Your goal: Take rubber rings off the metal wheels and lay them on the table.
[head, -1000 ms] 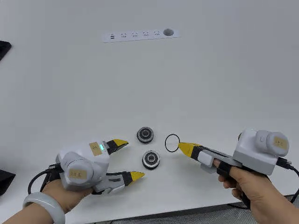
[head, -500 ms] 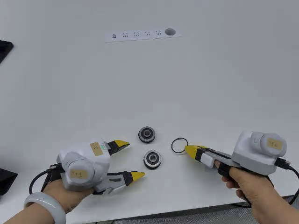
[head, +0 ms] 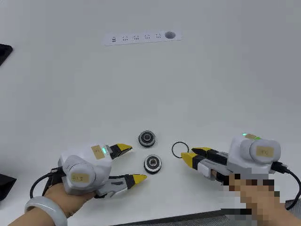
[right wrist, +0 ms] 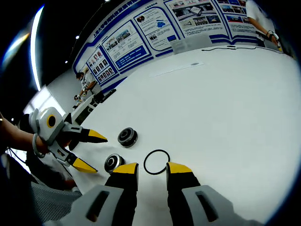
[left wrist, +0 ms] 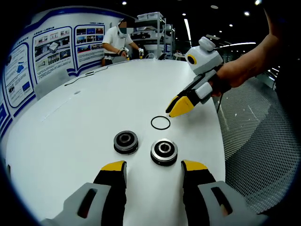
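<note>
Head view: left gripper [head: 134,162] spread beside both wheels [head: 152,163]; right gripper [head: 190,153] slightly parted, ring [head: 179,149] flat on table [head: 211,84] just ahead; stickers [head: 98,151] unreadable.

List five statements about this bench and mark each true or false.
1. The ring lies flat on the table. True.
2. The right gripper is shut on the ring. False: its jaws are apart and the ring lies free just ahead of them.
3. A far wheel and a near wheel sit on the table, apart from each other. True.
4. The left gripper grips the near wheel. False: it is open and the wheel lies ahead of its jaws, untouched.
5. The power strip lies between the wheels. False: it lies at the far side of the table.
</note>
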